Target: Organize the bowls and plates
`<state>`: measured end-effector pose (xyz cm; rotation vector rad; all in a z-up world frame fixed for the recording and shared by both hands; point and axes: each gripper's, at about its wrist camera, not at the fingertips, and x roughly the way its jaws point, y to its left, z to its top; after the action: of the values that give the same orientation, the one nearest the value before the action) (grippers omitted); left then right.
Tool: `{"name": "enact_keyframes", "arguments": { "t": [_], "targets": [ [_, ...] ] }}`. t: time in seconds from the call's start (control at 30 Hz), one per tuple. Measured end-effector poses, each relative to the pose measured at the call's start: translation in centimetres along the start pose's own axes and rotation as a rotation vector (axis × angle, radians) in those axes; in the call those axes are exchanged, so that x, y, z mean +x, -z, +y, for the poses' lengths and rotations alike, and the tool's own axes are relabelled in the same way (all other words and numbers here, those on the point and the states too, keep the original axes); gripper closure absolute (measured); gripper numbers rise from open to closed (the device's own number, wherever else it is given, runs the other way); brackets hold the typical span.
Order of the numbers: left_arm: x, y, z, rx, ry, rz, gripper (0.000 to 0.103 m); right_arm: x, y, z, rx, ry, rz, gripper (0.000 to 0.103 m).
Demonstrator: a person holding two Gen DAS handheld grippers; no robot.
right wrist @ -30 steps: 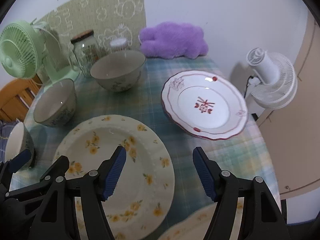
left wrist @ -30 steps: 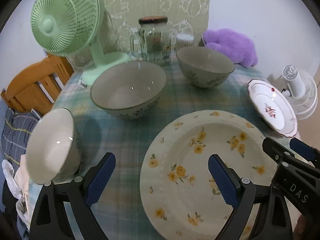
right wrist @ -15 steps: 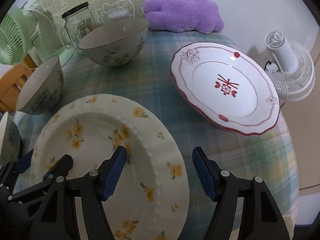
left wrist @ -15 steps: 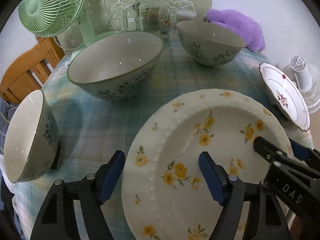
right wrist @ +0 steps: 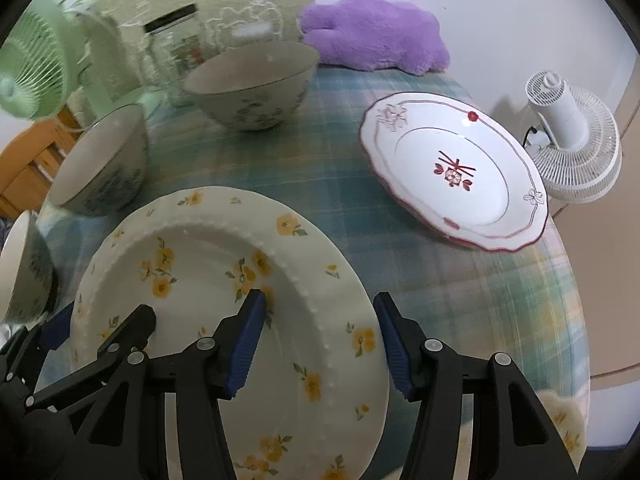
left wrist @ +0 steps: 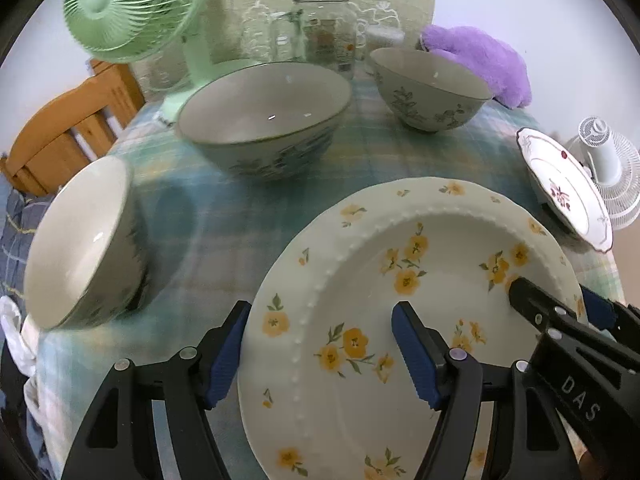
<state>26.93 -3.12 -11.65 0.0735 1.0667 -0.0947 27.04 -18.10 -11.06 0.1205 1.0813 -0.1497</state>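
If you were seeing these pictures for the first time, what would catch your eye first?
The big yellow-flowered plate fills the foreground, its opposite rims straddled by the left gripper and right gripper, both closing. Behind stand a mint-green fan at far left and a purple plush by the wall.

On the table (left wrist: 224,224), the flowered plate (left wrist: 360,280) lies nearest, with 3 bowls behind it: the side bowl (left wrist: 84,240) at left, the big bowl (left wrist: 264,116) in the middle, the far bowl (left wrist: 430,88) at right. The second plate (right wrist: 456,172) sits right of the flowered plate. A jar (left wrist: 326,32) stands behind the bowls.
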Motion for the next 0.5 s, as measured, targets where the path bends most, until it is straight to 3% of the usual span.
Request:
{"name": "enact_keyframes", "arguments": {
  "t": [0.23,0.5],
  "targets": [
    [-2.4,3.2,2.5,-0.007,-0.051,0.012,0.031,-1.8,3.4,2.5,-0.016,-0.021,0.045,0.043],
    [-4.2,7.5,4.8,0.004,-0.041,0.055,0.031,-3.6,7.8,5.0,-0.039,-0.036,0.085,0.043]
  ]
}}
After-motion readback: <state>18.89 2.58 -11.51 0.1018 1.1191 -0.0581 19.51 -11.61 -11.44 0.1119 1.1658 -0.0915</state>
